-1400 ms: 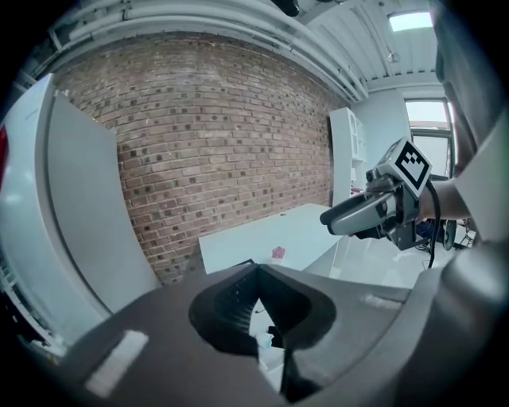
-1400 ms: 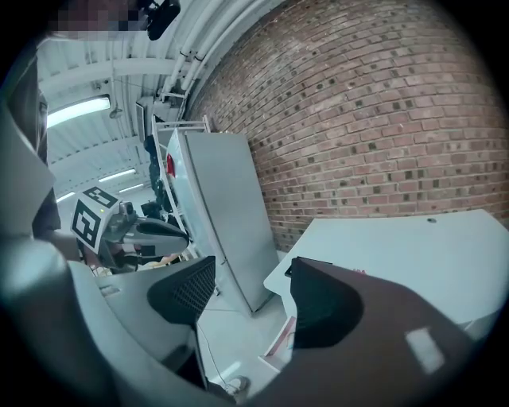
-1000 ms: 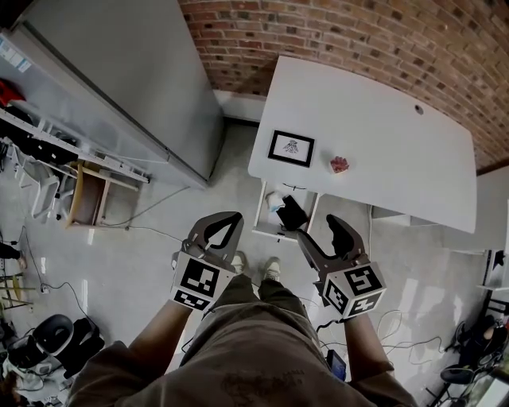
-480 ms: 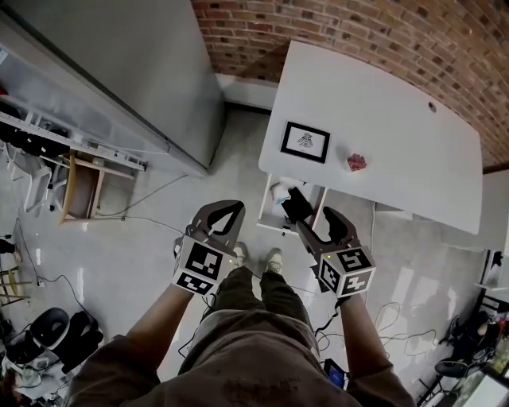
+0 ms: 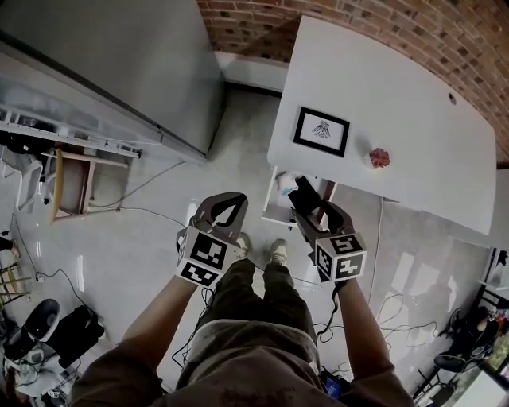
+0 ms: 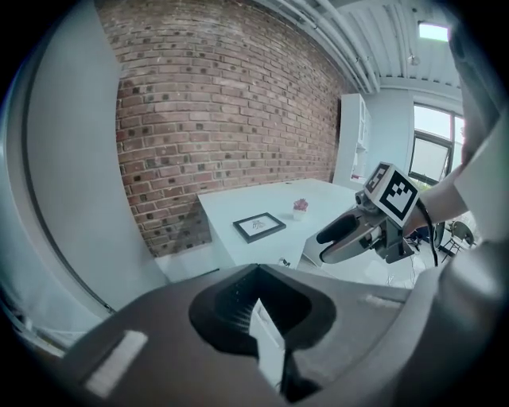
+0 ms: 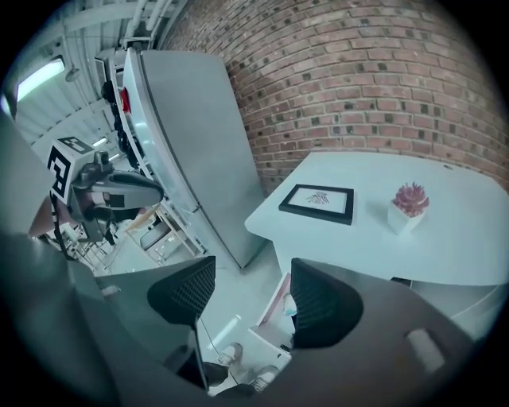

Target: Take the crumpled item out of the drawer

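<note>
Under the white table (image 5: 398, 103) an open drawer (image 5: 274, 213) holds a crumpled white and pale blue item (image 5: 285, 184), also showing low in the right gripper view as a crumpled item (image 7: 291, 305) in the drawer (image 7: 266, 330). My right gripper (image 5: 305, 200) hangs over the drawer, open, with nothing between its dark pads (image 7: 322, 306); the item shows beside the right pad. Off to the left, my left gripper (image 5: 229, 203) is held over the floor, shut and empty. From the left gripper view, the right gripper (image 6: 350, 234) appears in front of the table.
On the table stand a black picture frame (image 5: 321, 131) and a small pink plant in a white pot (image 5: 379, 156). A tall grey cabinet (image 5: 119, 56) stands left of the table before a brick wall (image 5: 382, 24). Cables (image 5: 143, 208) cross the floor. My shoes (image 5: 277, 251) are near the drawer.
The table and drawer have come nearer in the head view. My right gripper has moved forward over the drawer, staying open. The left gripper has kept its place beside it, still shut.
</note>
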The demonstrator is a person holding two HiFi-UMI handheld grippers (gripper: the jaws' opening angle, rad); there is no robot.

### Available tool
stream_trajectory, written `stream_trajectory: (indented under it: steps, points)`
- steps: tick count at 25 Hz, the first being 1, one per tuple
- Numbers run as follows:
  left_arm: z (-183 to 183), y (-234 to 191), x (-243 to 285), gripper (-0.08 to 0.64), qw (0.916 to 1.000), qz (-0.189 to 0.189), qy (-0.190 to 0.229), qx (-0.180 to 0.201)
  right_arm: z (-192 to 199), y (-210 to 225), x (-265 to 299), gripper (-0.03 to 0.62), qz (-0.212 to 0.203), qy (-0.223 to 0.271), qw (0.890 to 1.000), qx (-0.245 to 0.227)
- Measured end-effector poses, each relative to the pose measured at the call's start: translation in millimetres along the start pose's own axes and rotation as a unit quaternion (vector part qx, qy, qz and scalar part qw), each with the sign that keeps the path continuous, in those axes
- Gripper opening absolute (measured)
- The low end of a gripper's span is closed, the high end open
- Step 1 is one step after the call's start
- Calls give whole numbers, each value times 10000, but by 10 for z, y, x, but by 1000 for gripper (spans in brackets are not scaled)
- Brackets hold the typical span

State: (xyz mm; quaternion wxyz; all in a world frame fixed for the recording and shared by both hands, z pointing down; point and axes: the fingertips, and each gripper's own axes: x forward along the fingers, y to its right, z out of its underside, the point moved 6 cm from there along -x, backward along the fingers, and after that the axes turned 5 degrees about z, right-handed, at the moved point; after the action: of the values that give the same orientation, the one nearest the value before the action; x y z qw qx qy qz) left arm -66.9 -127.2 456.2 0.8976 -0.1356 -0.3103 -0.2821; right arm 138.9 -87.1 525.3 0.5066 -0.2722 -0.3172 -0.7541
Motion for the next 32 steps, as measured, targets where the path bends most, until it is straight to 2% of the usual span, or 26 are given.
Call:
stream_trajectory:
  steps: [14, 20, 25, 29, 32]
  points:
    - [1139, -353, 972, 0, 9979, 151, -320, -550, 860, 292, 1534, 309, 199, -744, 9970, 55]
    - [1589, -438, 1426, 0, 9971, 258, -460, -545, 1244, 507, 2138, 310, 305, -950, 9950, 57]
    - [1978, -477, 1786, 0, 9968, 287, -539, -516, 1629, 714, 2633, 310, 400, -1218, 9916, -187]
    - [2239, -525, 2022, 0, 9971, 245, -598, -403, 1891, 824, 3050, 316, 365, -1398, 9874, -644]
    - [2446, -589, 2183, 0, 9968, 207, -654, -402, 2050, 903, 3328, 325, 388, -1468, 9857, -728]
